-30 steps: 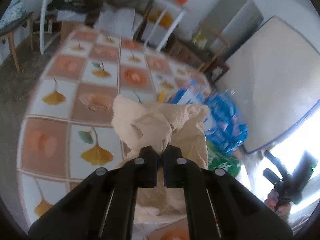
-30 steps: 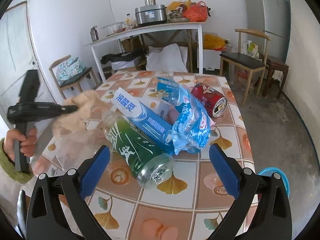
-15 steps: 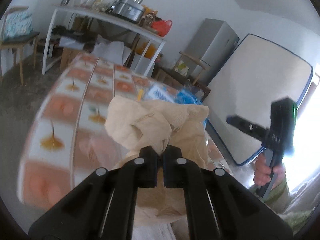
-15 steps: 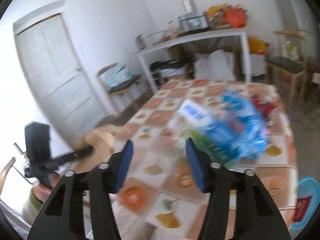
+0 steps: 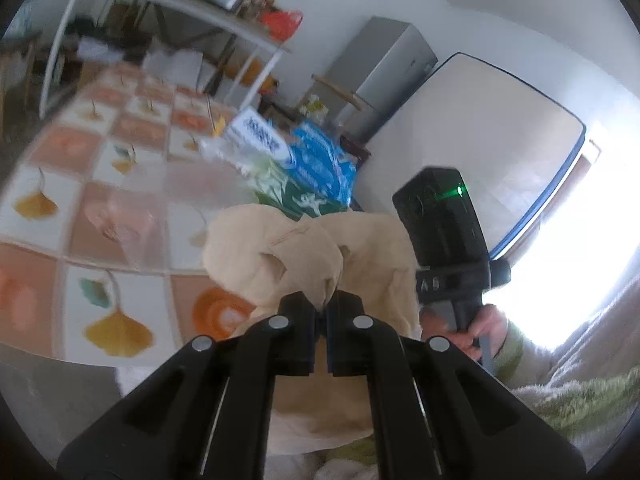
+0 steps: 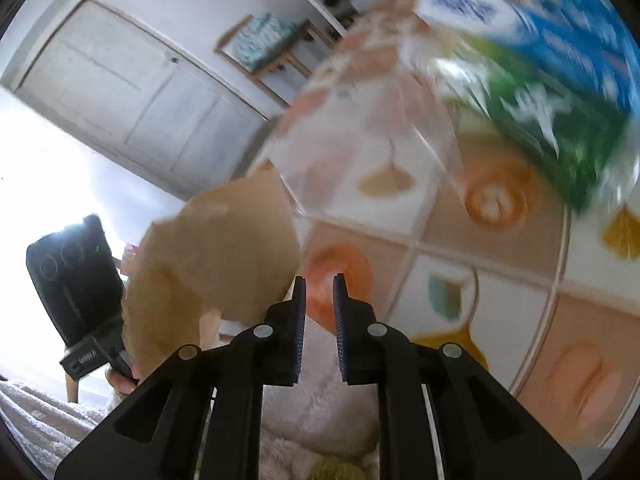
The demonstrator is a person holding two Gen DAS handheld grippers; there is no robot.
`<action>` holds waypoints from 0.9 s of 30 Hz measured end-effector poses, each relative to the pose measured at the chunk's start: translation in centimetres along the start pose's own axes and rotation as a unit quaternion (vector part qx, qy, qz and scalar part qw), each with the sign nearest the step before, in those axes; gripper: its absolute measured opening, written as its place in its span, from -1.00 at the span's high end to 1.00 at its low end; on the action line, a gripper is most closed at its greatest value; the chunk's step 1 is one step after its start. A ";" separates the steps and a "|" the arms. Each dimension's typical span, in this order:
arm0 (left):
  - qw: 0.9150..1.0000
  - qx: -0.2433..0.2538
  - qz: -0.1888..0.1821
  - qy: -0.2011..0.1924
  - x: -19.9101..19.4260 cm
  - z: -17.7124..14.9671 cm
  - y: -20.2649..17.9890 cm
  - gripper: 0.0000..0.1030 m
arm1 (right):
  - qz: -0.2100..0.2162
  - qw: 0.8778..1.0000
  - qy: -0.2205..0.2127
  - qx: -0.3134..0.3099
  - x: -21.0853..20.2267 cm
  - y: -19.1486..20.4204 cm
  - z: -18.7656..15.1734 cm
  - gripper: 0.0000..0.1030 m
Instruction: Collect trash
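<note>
My left gripper is shut on the rim of a crumpled brown paper bag, held at the near edge of the tiled table. The bag also shows in the right wrist view, left of my right gripper, whose jaws stand nearly closed with a narrow gap and nothing between them. Trash lies on the table: a green bottle, a blue plastic wrapper and a white-and-blue package. A clear plastic bag lies beside them.
The right gripper's handle is right of the bag. The left gripper's handle shows at left. A white shelf table, a grey fridge, a leaning board, a chair and a door surround the table.
The right gripper has swung down and left toward the bag and its jaws have closed from wide open to a narrow gap. The left gripper kept hold of the bag.
</note>
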State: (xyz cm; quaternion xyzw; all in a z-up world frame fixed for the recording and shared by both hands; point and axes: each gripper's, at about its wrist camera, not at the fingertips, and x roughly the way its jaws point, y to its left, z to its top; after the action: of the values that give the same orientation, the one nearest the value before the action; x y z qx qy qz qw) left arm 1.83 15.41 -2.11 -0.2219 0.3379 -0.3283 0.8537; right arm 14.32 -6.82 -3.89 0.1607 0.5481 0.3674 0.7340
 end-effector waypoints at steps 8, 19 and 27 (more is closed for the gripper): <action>0.991 -0.114 -0.030 0.064 7.1 -0.3 3.9 0.96 | -0.147 0.987 -0.059 0.004 -4.6 -2.3 -1.7 0.73; 0.992 -0.083 -0.001 0.100 9.9 -0.4 2.5 0.96 | -0.152 0.984 -0.087 -0.026 -4.9 -2.1 0.0 0.72; 0.989 -0.113 -0.020 0.088 10.6 1.2 3.2 0.96 | -0.106 0.994 -0.023 -0.021 -1.7 -2.8 -1.0 0.73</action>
State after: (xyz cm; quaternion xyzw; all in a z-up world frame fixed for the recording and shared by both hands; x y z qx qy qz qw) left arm 9.95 10.26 -7.81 -0.2937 0.4425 -0.3231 0.7833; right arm 14.21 -10.10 -4.82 0.0942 0.5368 0.2949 0.7848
